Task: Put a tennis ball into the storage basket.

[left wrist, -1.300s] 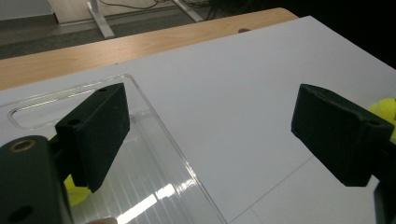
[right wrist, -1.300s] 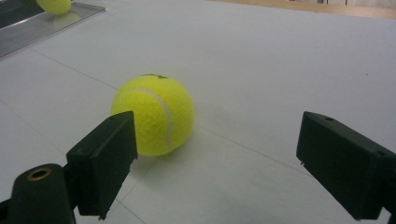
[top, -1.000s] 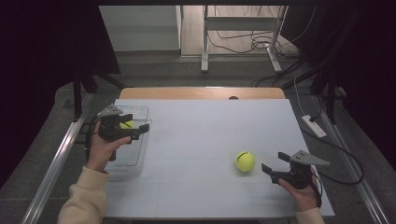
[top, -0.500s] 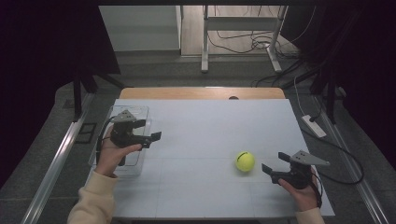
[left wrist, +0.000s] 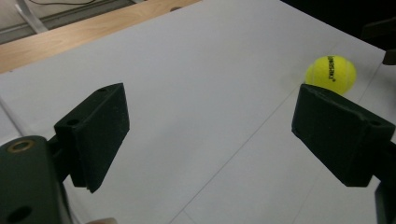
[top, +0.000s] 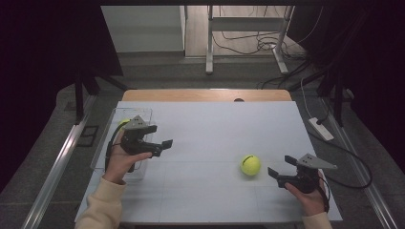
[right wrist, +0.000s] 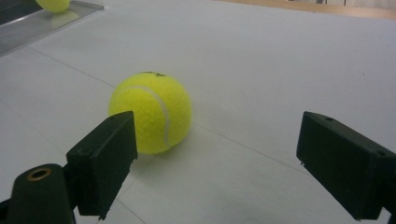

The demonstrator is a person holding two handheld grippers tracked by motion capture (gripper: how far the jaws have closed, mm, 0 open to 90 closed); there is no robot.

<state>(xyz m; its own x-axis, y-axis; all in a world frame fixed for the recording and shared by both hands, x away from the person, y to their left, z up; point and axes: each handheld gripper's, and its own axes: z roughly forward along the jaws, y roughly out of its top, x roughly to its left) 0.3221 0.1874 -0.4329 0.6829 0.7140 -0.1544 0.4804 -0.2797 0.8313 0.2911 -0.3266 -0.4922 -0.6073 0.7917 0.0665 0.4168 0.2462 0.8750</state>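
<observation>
While both tools stand open and empty, the tennis ball [top: 250,164] is found just beside the right tool [top: 276,175] — well apart from the left tool [top: 162,147].

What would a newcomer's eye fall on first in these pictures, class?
The bright yellow tennis ball on the white table, right of centre, stands out at once. The right gripper sits just to its right, open and aimed at it. At the left, the left gripper hangs open beside a clear tray holding a second yellow ball.
</observation>
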